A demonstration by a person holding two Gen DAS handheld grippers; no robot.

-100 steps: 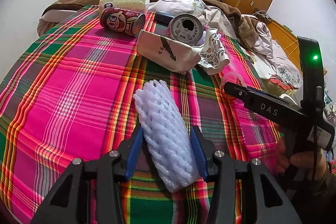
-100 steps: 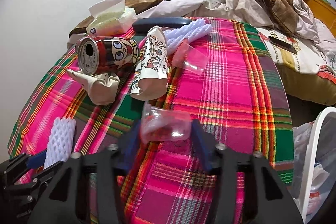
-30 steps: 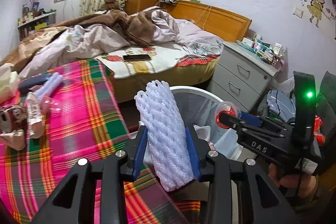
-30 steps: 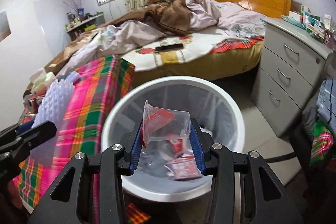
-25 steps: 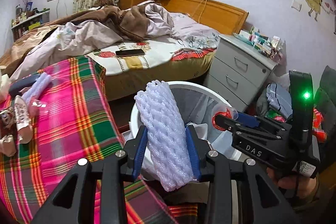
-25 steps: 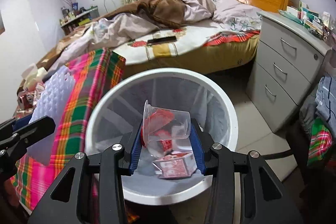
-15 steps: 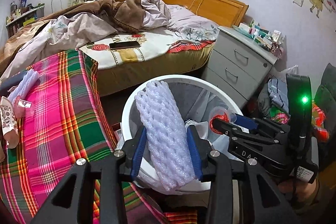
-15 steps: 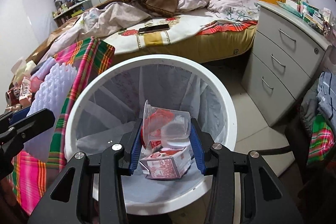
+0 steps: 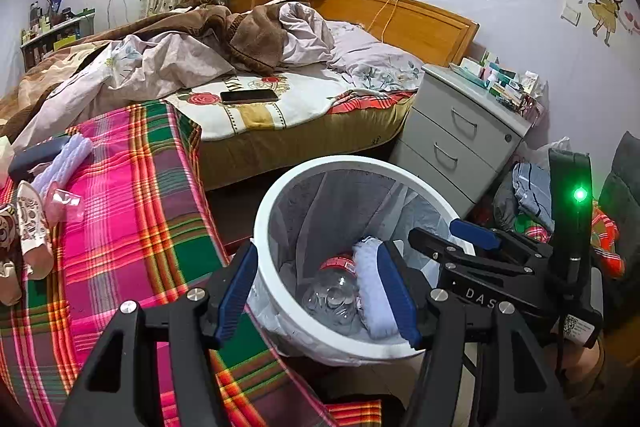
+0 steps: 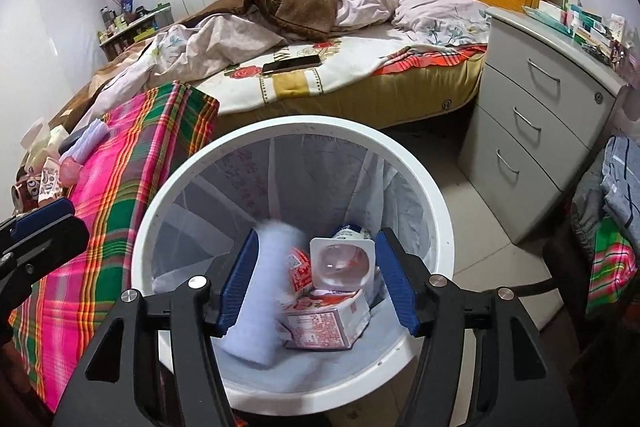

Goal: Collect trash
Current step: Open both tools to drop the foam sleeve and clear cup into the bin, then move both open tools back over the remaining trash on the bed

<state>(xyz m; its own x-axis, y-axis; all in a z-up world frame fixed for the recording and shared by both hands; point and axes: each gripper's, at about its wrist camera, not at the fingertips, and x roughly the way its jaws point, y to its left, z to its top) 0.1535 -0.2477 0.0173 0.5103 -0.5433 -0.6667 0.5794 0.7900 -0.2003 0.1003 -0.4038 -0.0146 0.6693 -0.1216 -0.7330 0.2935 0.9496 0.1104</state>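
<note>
2 grippers, left (image 9: pixel 318 285) and right (image 10: pixel 316 275), hang with jaws just opened and empty above the bin (image 10: pixel 436 203); foam sleeve (image 10: pixel 262 283) and cup (image 10: pixel 342 261) lie below their fingers. Several scraps (image 9: pixel 30 223) remain on the cloth (image 9: pixel 132 211).

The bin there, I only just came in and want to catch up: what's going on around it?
A person is clearing trash off the plaid-covered table into the white bin. Both grippers hang over it, and their jaws have just been opening with nothing between them: the left gripper let go a white foam sleeve, the right gripper a clear plastic cup. Both pieces are down in the bin. More trash waits on the table.
</note>
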